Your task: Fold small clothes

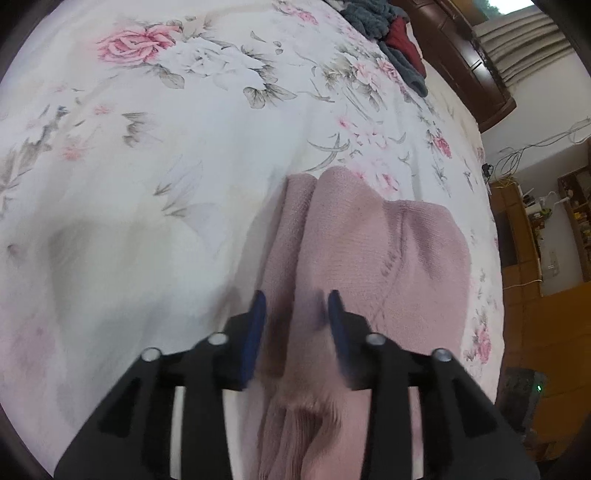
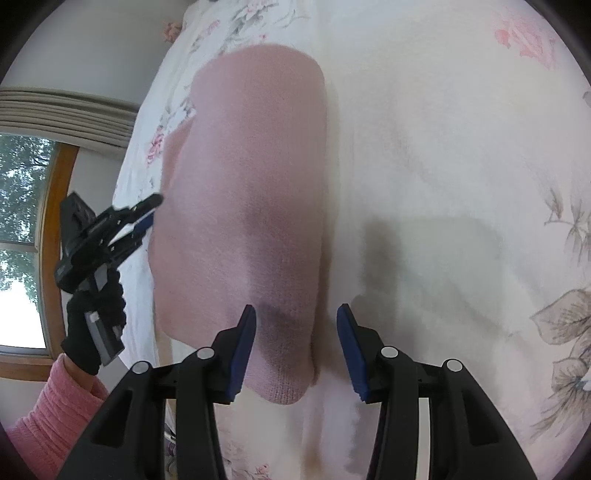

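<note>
A dusty-pink knitted garment (image 1: 369, 251) lies on the floral bedsheet (image 1: 147, 184), folded into a long strip with its ribbed hem nearest the left wrist camera. My left gripper (image 1: 297, 314) hovers open over its near part, blue pads apart with fabric showing between and below them. In the right wrist view the same garment (image 2: 251, 166) runs away from me as a smooth rounded strip. My right gripper (image 2: 297, 332) is open above its near end. The left gripper (image 2: 151, 212) shows at the garment's left edge, fingers slightly apart, held by a black-gloved hand (image 2: 92, 325).
A heap of dark grey and red clothes (image 1: 384, 29) lies at the far end of the bed by a dark wooden headboard (image 1: 461, 55). Wooden furniture (image 1: 535, 240) stands past the bed's right edge. A window (image 2: 22, 221) and a pink sleeve (image 2: 55, 417) are on the left.
</note>
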Demonstrator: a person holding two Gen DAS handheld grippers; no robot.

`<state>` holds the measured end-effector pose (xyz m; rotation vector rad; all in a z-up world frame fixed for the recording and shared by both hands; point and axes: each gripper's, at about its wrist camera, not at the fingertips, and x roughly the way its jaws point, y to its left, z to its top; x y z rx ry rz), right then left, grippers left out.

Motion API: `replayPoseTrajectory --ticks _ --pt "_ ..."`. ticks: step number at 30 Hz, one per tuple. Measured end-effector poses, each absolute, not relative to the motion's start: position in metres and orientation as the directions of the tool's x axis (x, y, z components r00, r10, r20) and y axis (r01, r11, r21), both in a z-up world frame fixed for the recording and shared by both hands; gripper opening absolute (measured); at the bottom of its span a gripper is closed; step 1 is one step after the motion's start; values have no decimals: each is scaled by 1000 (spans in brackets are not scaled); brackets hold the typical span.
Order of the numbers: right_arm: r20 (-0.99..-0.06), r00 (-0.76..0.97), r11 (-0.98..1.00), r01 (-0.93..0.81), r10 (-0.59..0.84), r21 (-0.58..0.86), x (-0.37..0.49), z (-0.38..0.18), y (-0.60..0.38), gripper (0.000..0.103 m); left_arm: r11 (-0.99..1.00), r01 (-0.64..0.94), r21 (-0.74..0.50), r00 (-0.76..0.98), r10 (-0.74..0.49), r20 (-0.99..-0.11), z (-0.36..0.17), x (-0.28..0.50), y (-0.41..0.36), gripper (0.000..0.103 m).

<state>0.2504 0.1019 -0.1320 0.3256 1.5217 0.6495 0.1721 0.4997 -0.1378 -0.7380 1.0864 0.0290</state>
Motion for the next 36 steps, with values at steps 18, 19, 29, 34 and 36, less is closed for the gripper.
replayPoseTrajectory --ticks 18,19,29,34,36 --pt "-704 -71 693 -132 707 709 296 -150 110 63 713 -261 -651 420 -524 -741 -189 182 489 76" --pt "-692 -76 683 -122 717 721 299 -153 111 65 714 -246 -656 410 -537 -738 -190 186 486 77" --pt "-586 -120 585 -44 801 810 315 -183 119 78 730 -192 -656 362 -569 -739 -205 211 463 83" --pt "-594 -109 590 -65 797 805 312 -175 118 68 709 -210 -674 396 -568 -721 -198 205 460 55" --pt "-595 -96 588 -95 798 803 308 -164 117 61 692 -215 -689 415 -574 -706 -195 201 459 45"
